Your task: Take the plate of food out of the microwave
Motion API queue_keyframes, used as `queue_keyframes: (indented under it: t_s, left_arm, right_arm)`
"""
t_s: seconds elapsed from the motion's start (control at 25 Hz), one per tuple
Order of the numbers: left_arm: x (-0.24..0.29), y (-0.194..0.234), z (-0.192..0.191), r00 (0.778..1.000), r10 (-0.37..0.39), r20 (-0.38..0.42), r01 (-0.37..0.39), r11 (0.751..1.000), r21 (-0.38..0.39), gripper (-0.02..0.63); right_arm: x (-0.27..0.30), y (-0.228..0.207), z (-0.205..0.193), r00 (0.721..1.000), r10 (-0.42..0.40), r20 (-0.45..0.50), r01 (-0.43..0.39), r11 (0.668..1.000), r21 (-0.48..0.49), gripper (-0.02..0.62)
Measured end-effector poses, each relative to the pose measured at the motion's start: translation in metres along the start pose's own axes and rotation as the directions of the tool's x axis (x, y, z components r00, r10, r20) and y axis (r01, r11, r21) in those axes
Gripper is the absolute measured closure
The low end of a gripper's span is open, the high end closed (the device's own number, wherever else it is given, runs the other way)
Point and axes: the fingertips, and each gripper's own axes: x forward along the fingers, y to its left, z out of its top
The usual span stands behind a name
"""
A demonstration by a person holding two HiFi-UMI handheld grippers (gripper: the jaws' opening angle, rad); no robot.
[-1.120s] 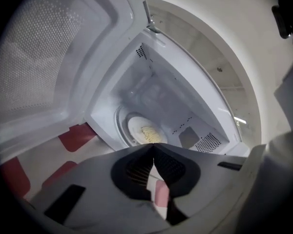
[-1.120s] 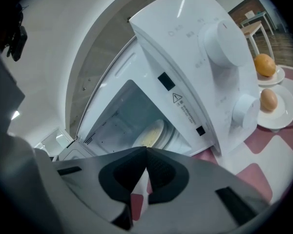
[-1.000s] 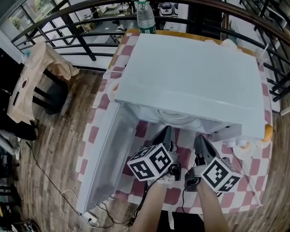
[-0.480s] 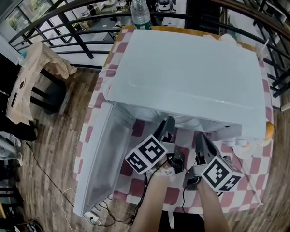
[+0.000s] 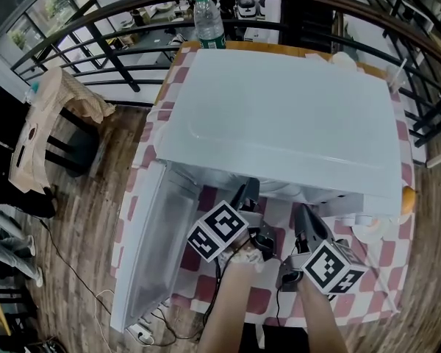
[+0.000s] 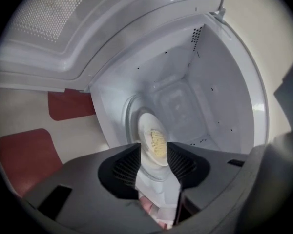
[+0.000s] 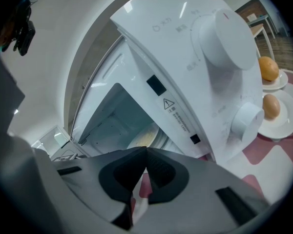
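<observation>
On checkered tablecloth (image 5: 378, 271) above wood floor (image 5: 81, 219), microwave (image 5: 287, 116) open; left gripper (image 5: 248, 190) just opened, empty; right gripper (image 5: 302, 213) clenched.

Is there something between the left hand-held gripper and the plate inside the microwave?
Nothing visible stands in the way. The door is swung open. The left hand-held gripper, whose jaws have just been opening with nothing between them, looks straight into the microwave at the plate.

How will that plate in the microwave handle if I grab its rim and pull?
The plate looks like glazed white ceramic: probably stiff, breakable, slippery at the rim. Its yellow food is a loose flat heap, so tilting could spill it.
</observation>
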Motion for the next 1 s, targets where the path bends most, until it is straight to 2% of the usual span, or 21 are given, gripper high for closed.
queue_keyframes:
  t_s: [0.56, 0.72, 0.92, 1.0]
  left_arm:
    - [0.009, 0.002, 0.008, 0.999, 0.033, -0.006, -0.034, 0.998, -0.058, 0.445]
    - [0.01, 0.01, 0.01, 0.999, 0.051, -0.008, -0.052, 0.995, -0.08, 0.508]
    - [0.013, 0.01, 0.008, 0.999, 0.053, -0.009, -0.054, 0.996, -0.067, 0.518]
    - [0.013, 0.012, 0.007, 0.998, 0.061, -0.004, -0.061, 0.995, -0.078, 0.555]
  right_arm:
    - [0.002, -0.01, 0.008, 1.0, -0.011, 0.008, 0.011, 1.0, 0.012, 0.601]
    - [0.004, -0.013, 0.006, 1.0, -0.014, 0.007, 0.014, 1.0, 0.022, 0.601]
    - [0.003, -0.013, 0.005, 1.0, -0.011, 0.006, 0.011, 1.0, 0.023, 0.601]
    - [0.003, -0.014, 0.004, 1.0, -0.014, 0.002, 0.014, 1.0, 0.027, 0.601]
